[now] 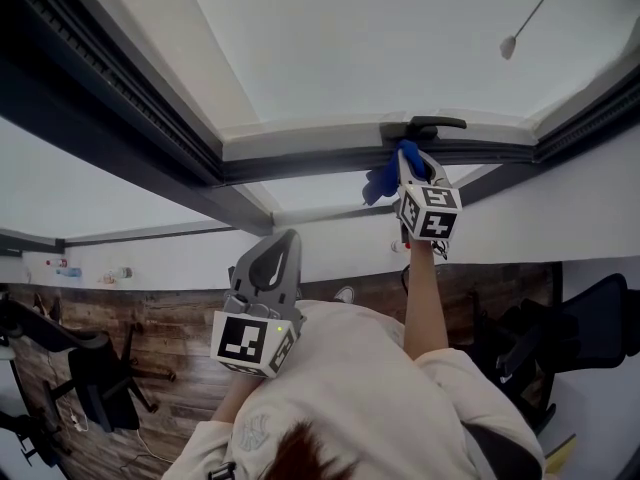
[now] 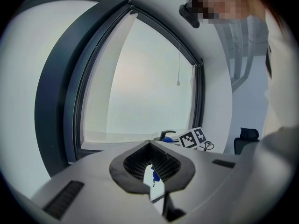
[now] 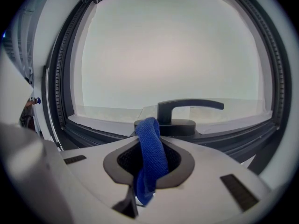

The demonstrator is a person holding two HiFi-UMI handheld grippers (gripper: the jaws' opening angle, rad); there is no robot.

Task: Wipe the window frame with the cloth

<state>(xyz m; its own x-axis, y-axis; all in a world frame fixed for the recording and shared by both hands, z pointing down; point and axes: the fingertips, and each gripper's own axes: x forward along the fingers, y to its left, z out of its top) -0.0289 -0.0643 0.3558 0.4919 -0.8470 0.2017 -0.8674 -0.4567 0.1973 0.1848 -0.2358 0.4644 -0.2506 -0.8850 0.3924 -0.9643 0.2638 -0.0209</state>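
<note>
Pressure mattered most at this step: the cloth [image 3: 149, 136] wanted pushing flat along the window frame [image 3: 233, 141], worked round the handle [image 3: 187, 105] — not snagged on it. The right gripper [image 3: 149, 167] was clamped on the cloth, its blue fold just short of the handle's base; the left gripper [image 2: 152, 174] hung back, jaws together on nothing.

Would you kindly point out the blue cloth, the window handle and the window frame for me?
blue cloth [image 3: 150, 148]: right gripper view, on its upper fold.
window handle [image 3: 196, 103]: right gripper view, on its lever.
window frame [image 1: 300, 165]: head view, on the dark rail.
</note>
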